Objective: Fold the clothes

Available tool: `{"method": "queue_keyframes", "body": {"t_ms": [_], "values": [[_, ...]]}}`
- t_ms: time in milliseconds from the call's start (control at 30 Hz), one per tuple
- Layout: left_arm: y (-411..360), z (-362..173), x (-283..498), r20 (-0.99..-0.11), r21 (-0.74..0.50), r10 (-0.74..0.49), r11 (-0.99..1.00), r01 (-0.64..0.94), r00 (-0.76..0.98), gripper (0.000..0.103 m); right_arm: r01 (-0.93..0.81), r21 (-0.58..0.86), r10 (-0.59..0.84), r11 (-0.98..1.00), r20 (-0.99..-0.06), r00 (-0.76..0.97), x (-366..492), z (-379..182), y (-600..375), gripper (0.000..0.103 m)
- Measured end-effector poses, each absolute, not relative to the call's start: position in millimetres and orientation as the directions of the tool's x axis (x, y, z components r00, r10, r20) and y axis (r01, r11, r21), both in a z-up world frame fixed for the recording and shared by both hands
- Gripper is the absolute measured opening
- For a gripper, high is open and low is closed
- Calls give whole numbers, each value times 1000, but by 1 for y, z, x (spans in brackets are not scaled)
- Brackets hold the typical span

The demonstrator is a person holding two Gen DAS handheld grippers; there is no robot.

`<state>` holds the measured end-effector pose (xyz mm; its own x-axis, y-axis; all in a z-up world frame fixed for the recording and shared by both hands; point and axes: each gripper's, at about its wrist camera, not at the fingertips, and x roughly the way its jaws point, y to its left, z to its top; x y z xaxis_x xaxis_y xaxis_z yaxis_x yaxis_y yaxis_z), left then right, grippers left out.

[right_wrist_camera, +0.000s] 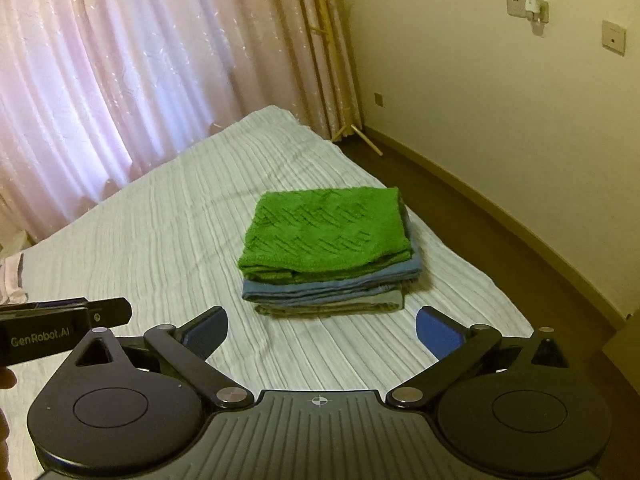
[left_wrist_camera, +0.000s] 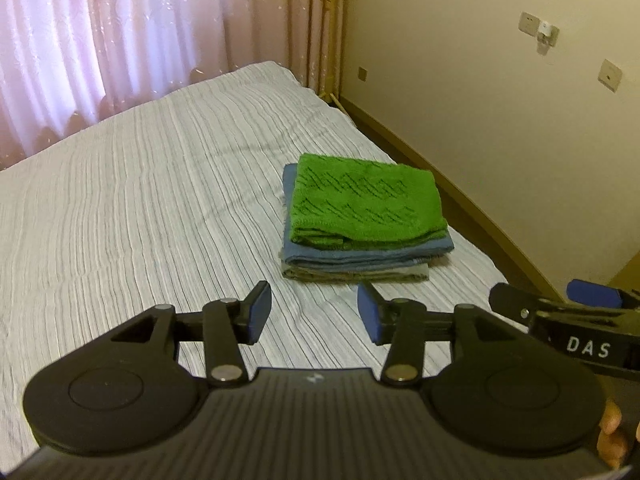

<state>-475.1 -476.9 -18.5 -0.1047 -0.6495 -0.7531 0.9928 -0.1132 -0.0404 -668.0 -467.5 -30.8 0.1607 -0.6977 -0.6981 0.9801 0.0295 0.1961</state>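
We hold both grippers above a bed covered in a pale ribbed bedspread [left_wrist_camera: 140, 200], where a folded green knitted cloth [left_wrist_camera: 366, 198] tops a neat stack, over a folded blue-grey cloth [left_wrist_camera: 360, 254] and a paler folded piece at the bottom. Our left gripper [left_wrist_camera: 314, 312] has its jaws released and empty; our right gripper [right_wrist_camera: 322, 330] is spread wide, grasping nothing. Pink curtains [right_wrist_camera: 120, 60] hang behind.
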Motion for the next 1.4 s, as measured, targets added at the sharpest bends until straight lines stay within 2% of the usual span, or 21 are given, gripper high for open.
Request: {"method": "queue_keyframes", "body": {"t_ms": [267,400,967,1200,1400], "values": [[-474,-20,-470,-751,9,-655,-138,990,-85,44,984,177,-685,35,-712,153,-657,-41,-466,103],[-480,-22,-469,-750,5,-655,-136,991,-86,47,984,172,-670,34,-727,151,-651,-44,-472,103],[-507,-48,-465,-781,-11,-616,-149,989,-101,51,989,146,-623,29,-771,132,-648,-62,-496,103],[-516,-57,-464,-777,14,-624,-145,989,-81,65,993,119,-623,14,-776,102,-644,-68,-507,103],[-523,-66,-465,-777,19,-626,-137,990,-71,67,996,89,-613,6,-786,74,-645,-76,-517,103]]}}
